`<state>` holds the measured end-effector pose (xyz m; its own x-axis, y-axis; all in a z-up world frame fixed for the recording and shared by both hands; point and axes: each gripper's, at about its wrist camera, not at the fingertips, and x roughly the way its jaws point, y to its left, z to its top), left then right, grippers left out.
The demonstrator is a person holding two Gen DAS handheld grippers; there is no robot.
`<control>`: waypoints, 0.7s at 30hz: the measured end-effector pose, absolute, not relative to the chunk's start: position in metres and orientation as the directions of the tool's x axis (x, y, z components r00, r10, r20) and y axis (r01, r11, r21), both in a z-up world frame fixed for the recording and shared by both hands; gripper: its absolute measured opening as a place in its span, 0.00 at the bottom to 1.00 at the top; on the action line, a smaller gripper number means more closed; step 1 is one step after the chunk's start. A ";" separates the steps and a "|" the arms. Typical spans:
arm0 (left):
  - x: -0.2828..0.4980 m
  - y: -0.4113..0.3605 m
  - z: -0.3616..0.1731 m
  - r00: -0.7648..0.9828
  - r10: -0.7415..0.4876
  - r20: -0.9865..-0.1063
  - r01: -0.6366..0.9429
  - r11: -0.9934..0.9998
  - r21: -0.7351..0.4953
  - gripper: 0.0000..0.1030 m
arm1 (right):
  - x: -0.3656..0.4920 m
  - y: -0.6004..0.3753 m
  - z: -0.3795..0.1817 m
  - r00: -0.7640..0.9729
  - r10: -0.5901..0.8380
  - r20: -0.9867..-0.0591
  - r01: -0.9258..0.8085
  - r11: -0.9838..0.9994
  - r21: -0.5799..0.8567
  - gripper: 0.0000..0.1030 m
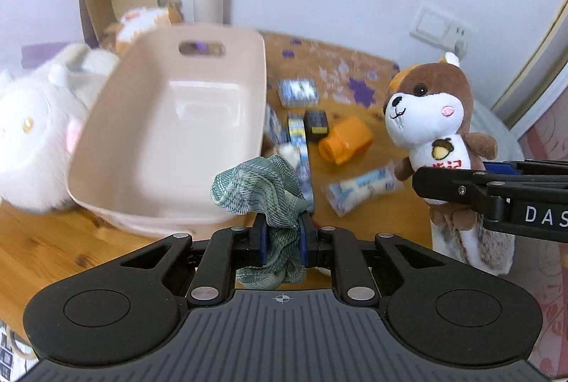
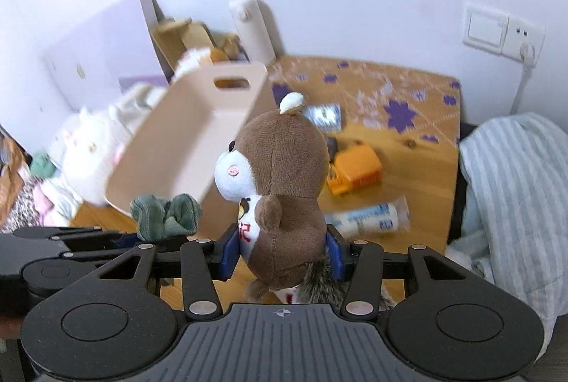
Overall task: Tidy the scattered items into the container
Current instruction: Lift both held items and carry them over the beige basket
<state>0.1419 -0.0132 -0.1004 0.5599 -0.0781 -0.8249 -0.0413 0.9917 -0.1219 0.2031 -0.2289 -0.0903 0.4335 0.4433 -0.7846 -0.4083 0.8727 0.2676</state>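
My left gripper (image 1: 283, 234) is shut on a crumpled green checked cloth (image 1: 259, 192), held just in front of the near rim of the beige plastic bin (image 1: 198, 38), which is empty. My right gripper (image 2: 283, 252) is shut on a brown and white squirrel plush (image 2: 284, 176), held upright above the table, right of the bin (image 2: 198, 80). The plush (image 1: 429, 119) and right gripper (image 1: 436, 190) show at the right of the left wrist view. The cloth (image 2: 165, 213) shows in the right wrist view too.
On the wooden table (image 1: 46, 240) lie an orange container (image 1: 346, 140), a white tube in a clear wrapper (image 1: 362, 188), small blue and white packets (image 1: 296, 93) and a dark box (image 1: 316, 123). A white plush (image 1: 32, 133) sits left of the bin. A striped cloth (image 2: 514, 187) lies at the right.
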 end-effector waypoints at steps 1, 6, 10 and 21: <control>0.144 -0.010 -0.095 0.569 -0.077 -0.819 -0.042 0.992 -0.123 0.16 | 0.203 -0.227 -0.084 0.447 0.444 -0.776 -0.411 0.873 0.262 0.44; 0.165 0.012 -0.073 0.608 -0.069 -0.791 -0.042 0.992 -0.118 0.16 | 0.211 -0.213 -0.062 0.484 0.460 -0.745 -0.416 0.869 0.266 0.44; 0.190 0.035 -0.060 0.629 -0.060 -0.775 -0.045 0.993 -0.113 0.16 | 0.223 -0.196 -0.051 0.509 0.462 -0.726 -0.411 0.872 0.267 0.44; 0.250 0.101 -0.067 0.604 -0.054 -0.795 -0.043 0.994 -0.100 0.16 | 0.264 -0.119 -0.061 0.469 0.473 -0.746 -0.389 0.869 0.307 0.44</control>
<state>0.2495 0.1011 -0.0667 0.6044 -0.0544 -0.7949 -0.0427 0.9940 -0.1004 0.2642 -0.1191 -0.0610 0.4687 0.4732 -0.7459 -0.3889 0.8687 0.3068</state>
